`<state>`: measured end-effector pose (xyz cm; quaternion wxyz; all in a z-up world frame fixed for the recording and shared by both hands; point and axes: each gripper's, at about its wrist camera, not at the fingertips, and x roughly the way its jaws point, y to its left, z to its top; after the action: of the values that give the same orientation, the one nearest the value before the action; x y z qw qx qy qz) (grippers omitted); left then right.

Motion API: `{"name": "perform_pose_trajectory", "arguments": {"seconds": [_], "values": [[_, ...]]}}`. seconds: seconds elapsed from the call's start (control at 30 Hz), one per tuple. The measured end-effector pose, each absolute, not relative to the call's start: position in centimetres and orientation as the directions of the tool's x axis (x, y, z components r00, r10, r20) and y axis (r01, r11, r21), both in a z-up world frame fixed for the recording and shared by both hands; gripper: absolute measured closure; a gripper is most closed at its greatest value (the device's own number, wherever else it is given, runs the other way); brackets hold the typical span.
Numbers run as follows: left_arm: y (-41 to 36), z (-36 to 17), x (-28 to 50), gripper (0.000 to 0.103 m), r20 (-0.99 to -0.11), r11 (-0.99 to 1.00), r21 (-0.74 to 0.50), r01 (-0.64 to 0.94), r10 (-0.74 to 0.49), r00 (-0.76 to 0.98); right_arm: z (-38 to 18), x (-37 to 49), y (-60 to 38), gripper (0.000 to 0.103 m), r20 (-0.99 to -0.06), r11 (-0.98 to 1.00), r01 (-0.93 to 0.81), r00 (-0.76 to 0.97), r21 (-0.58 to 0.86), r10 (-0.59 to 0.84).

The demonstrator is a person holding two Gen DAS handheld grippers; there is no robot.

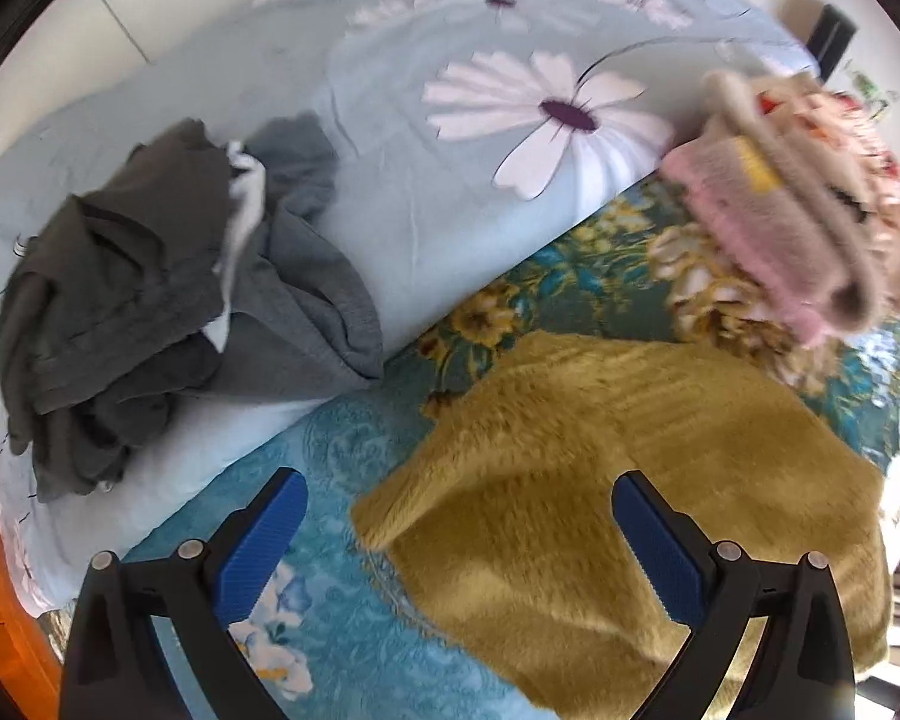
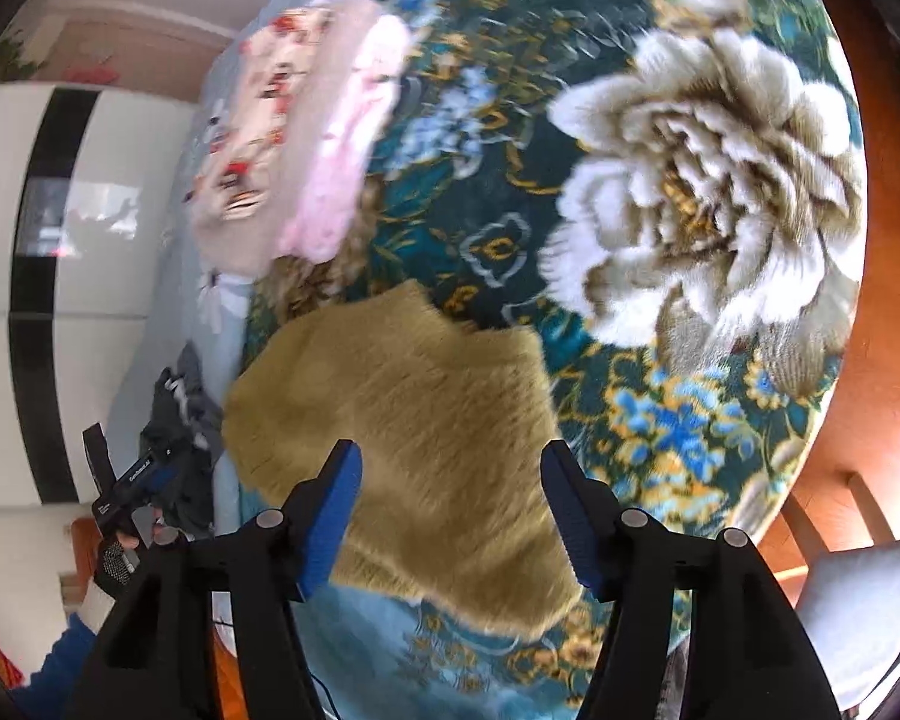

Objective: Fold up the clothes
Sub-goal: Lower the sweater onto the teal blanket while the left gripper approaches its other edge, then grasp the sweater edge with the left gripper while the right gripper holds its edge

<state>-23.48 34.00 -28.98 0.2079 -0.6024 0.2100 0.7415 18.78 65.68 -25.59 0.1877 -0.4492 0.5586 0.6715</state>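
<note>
The bed [image 1: 342,618], under a teal floral blanket, serves as the folding surface, with grey clothes [image 1: 168,306] heaped up and left of the left claw [image 1: 459,531]. The mustard fleece garment [image 2: 426,438] lies flat below both claws, apparently laid out for folding. Left claw and right claw [image 2: 450,510] are spread, pinching nothing.

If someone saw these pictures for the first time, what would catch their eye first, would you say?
Probably the fuzzy mustard-yellow garment, lying on the teal flowered blanket right below both open grippers. Next, the crumpled grey clothes on the pale blue daisy quilt, and the folded pink pile further back.
</note>
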Motion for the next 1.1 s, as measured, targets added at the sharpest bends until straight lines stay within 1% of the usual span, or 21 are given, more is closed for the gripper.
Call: {"name": "perform_pose_trajectory", "arguments": {"seconds": [0.13, 0.23, 0.33, 0.43, 0.5, 0.57, 0.63, 0.7, 0.73, 0.77, 0.8, 0.83, 0.9, 1.0, 1.1], "values": [[36.1, -31.7, -24.8, 0.001, -0.986, -0.8, 0.063, -0.597, 0.042, -0.16, -29.1, 18.9, 66.5, 0.039, -0.83, -0.252, -0.793, -0.503, 0.554, -0.241], [37.5, -33.5, -25.8, 0.003, -0.991, -0.781, 0.046, -0.623, 0.045, -0.13, -31.3, 19.5, 66.8, 0.039, -0.802, -0.158, -0.796, -0.535, 0.584, -0.268], [38.3, -35.2, -26.5, 0.004, -0.995, -0.772, 0.007, -0.636, 0.057, -0.08, -32.4, 19.6, 66.7, 0.039, -0.784, -0.128, -0.788, -0.554, 0.603, -0.282], [38.6, -36.3, -26.8, 0.012, -0.997, -0.769, -0.044, -0.637, 0.075, -0.021, -33.2, 19.3, 66.6, 0.039, -0.756, -0.095, -0.77, -0.582, 0.631, -0.3], [38.6, -36.5, -26.6, 0.029, -0.995, -0.774, -0.08, -0.628, 0.098, 0.006, -33.4, 18.9, 66.6, 0.039, -0.739, -0.07, -0.76, -0.6, 0.646, -0.306], [38.4, -36.4, -26.4, 0.035, -0.992, -0.783, -0.114, -0.612, 0.127, 0.021, -33.5, 18.8, 66.6, 0.039, -0.717, -0.045, -0.744, -0.625, 0.667, -0.31], [38.1, -36.2, -26.0, 0.046, -0.99, -0.784, -0.13, -0.607, 0.142, 0.028, -33.6, 18.7, 66.5, 0.039, -0.695, -0.02, -0.728, -0.645, 0.685, -0.318], [37.9, -36.1, -25.6, 0.068, -0.99, -0.785, -0.128, -0.606, 0.138, 0.031, -33.7, 18.2, 66.3, 0.04, -0.684, -0.002, -0.724, -0.651, 0.69, -0.329], [37.7, -35.9, -25.3, 0.071, -0.989, -0.786, -0.133, -0.604, 0.144, 0.031, -33.7, 18.0, 66.2, 0.043, -0.683, 0.002, -0.725, -0.651, 0.689, -0.332], [37.5, -35.5, -24.9, 0.075, -0.988, -0.787, -0.136, -0.602, 0.153, 0.023, -33.6, 17.7, 66.1, 0.047, -0.682, 0.004, -0.725, -0.651, 0.689, -0.333], [37.3, -35.1, -24.6, 0.082, -0.987, -0.787, -0.136, -0.602, 0.162, 0.012, -33.4, 17.5, 66.0, 0.062, -0.684, 0.002, -0.725, -0.65, 0.688, -0.331], [37.1, -34.6, -24.3, 0.085, -0.984, -0.787, -0.142, -0.601, 0.175, 0.002, -33.1, 17.3, 66.0, 0.077, -0.689, -0.003, -0.728, -0.646, 0.685, -0.328], [36.3, -32.8, -23.5, 0.089, -0.978, -0.796, -0.156, -0.584, 0.209, -0.024, -32.1, 17.0, 65.8, 0.094, -0.701, -0.025, -0.732, -0.64, 0.68, -0.315], [35.0, -30.0, -22.3, 0.09, -0.964, -0.811, -0.178, -0.557, 0.257, -0.066, -30.2, 16.4, 65.8, 0.095, -0.711, -0.071, -0.727, -0.641, 0.683, -0.289], [32.8, -26.1, -20.7, 0.091, -0.941, -0.825, -0.215, -0.522, 0.318, -0.115, -26.6, 15.5, 65.8, 0.095, -0.693, -0.136, -0.685, -0.673, 0.716, -0.258]]}}
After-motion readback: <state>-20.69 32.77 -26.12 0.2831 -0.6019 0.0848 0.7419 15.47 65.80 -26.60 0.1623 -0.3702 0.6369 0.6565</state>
